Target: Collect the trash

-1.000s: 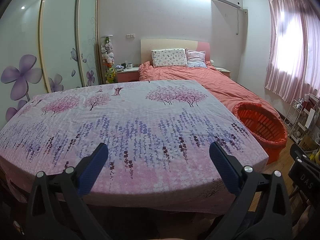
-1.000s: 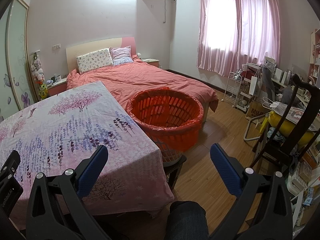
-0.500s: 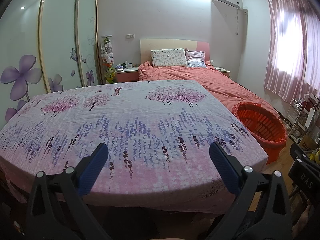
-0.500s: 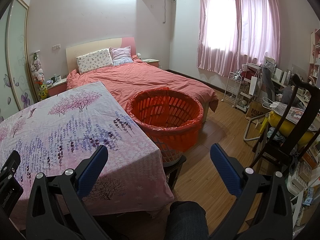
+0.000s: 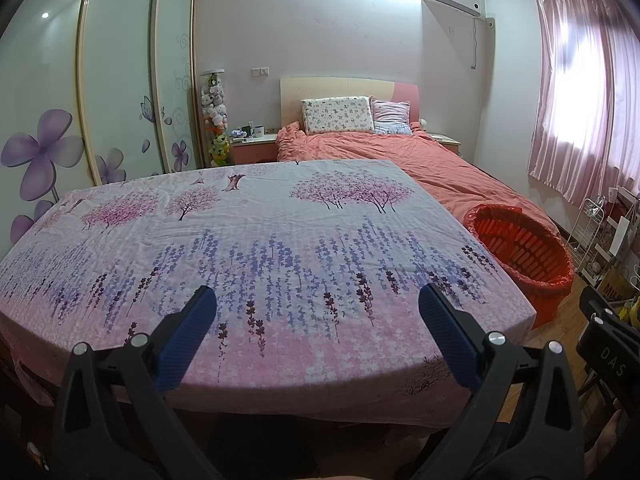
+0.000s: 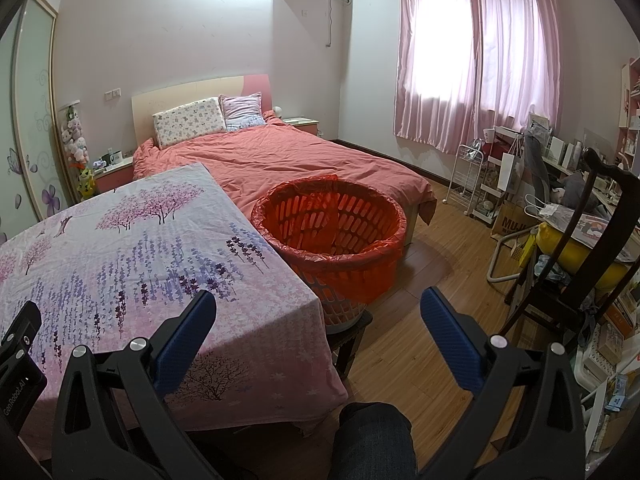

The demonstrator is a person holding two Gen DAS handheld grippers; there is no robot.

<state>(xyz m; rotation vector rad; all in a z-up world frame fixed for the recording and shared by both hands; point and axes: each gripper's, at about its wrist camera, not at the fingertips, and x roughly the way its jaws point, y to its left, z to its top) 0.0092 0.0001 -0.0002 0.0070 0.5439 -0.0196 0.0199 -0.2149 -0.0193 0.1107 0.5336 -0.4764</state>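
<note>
A table with a floral pink and purple cloth (image 5: 248, 240) fills the left wrist view; no trash shows on it. A round basket lined with an orange-red bag (image 6: 332, 236) stands on a dark stool at the table's right edge; it also shows in the left wrist view (image 5: 520, 248). My left gripper (image 5: 318, 300) is open and empty over the table's near edge. My right gripper (image 6: 318, 300) is open and empty, just right of the table's near corner, in front of the basket.
A bed with a salmon cover (image 6: 280, 160) lies behind the table. A wardrobe with flower decals (image 5: 100, 92) is on the left. A dark wooden chair (image 6: 592, 248), a white wire rack (image 6: 476, 176) and a cluttered desk stand on the right. My knee (image 6: 372, 436) shows below.
</note>
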